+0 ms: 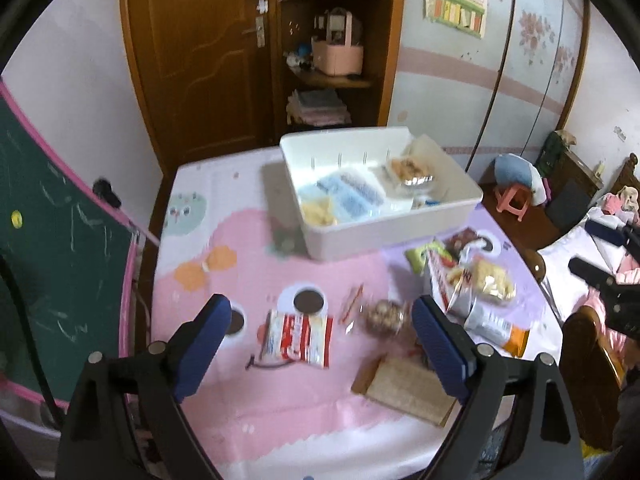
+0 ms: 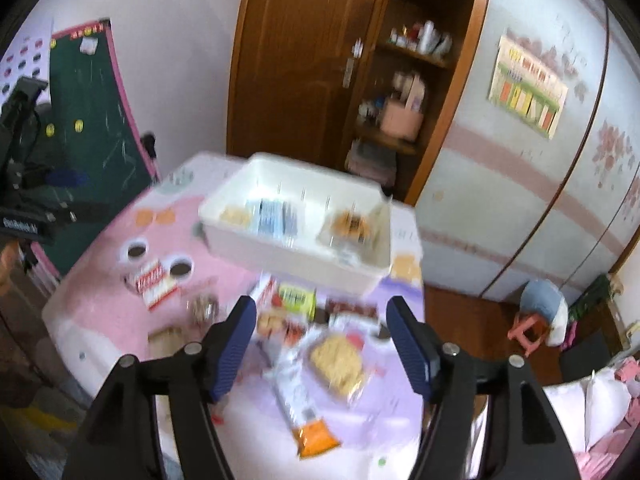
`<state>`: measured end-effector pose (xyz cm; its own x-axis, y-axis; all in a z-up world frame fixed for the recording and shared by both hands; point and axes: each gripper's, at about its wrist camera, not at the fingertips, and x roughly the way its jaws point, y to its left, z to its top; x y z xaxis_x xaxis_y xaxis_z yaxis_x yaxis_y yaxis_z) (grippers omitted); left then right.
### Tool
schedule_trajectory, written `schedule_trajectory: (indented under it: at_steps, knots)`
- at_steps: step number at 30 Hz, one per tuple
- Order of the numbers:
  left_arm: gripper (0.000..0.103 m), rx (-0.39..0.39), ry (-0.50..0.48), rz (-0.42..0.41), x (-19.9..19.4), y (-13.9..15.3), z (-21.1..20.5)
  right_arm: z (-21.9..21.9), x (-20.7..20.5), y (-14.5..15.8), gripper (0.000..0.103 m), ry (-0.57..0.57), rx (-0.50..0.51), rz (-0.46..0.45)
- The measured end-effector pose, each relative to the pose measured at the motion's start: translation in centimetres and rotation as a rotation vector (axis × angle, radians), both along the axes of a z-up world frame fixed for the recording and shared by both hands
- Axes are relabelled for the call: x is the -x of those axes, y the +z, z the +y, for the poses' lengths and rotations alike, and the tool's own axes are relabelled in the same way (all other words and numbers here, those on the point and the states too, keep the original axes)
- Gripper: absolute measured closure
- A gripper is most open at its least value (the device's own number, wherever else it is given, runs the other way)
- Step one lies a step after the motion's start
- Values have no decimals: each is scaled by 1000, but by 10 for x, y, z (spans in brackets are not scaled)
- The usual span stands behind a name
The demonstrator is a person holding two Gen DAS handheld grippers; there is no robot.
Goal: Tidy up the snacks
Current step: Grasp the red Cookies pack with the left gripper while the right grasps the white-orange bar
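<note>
Snacks are lying scattered over the pink and lilac tablecloth (image 1: 288,408), and none of their printing is coming through the blur as readable words. The white plastic bin (image 1: 400,232) is sitting at the far side of the table, already holding a blue-striped packet (image 1: 352,196), a yellowish bag (image 1: 318,210) and a foil-edged pastry pack (image 1: 412,172). The left gripper (image 1: 322,340) is hovering wide open and holding nothing, with the red-and-white striped packet (image 1: 298,338) lying on the cloth framed between its blue pads (image 1: 200,344), and a clear bag of round brown treats (image 1: 384,316) just inside the right-hand pad. A flat brown wafer pack (image 1: 404,390) is lying nearer the camera. The right gripper (image 2: 322,344) is standing open too, gripping nothing, above a pile: a clear pack of pale crisp pieces (image 2: 338,362), a long silver-and-orange packet (image 2: 304,412) and a green-yellow packet (image 2: 296,298) beyond, near the bin.
</note>
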<state>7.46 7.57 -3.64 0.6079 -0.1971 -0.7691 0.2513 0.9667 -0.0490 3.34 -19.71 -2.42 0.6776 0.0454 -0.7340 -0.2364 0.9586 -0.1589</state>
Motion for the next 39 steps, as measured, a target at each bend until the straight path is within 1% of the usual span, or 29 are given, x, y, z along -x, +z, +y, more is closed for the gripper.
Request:
schedule_trajectory:
  at_steps: [4, 7, 10, 14, 19, 24, 28, 31, 36, 39]
  knots:
    - [12, -2, 28, 53, 1, -27, 12, -4, 3, -31, 35, -22, -8, 72]
    - [12, -13, 37, 100, -4, -52, 17, -9, 4, -56, 35, -38, -36, 131]
    - [12, -39, 43, 155, -15, -80, 19, -15, -2, -82, 35, -62, -45, 205]
    - [12, -44, 45, 238, -32, -116, 21, -22, -9, -109, 35, -79, -32, 268]
    - [12, -47, 43, 321, -55, -153, 19, -31, -19, -133, 35, -95, -38, 328]
    - [12, -67, 41, 366, -72, -174, 15, -36, -27, -148, 35, -96, -42, 366]
    - [12, -73, 43, 389, -83, -183, 12, -36, -32, -159, 35, -96, -26, 385]
    - [12, -82, 37, 400, -90, -186, 8, -36, -35, -162, 35, -88, -39, 386]
    - [12, -96, -1, 408, -93, -188, -3, -33, -38, -162, 35, -60, -63, 396]
    - [12, -125, -23, 409, -93, -191, -9, -31, -38, -165, 35, -43, -56, 405]
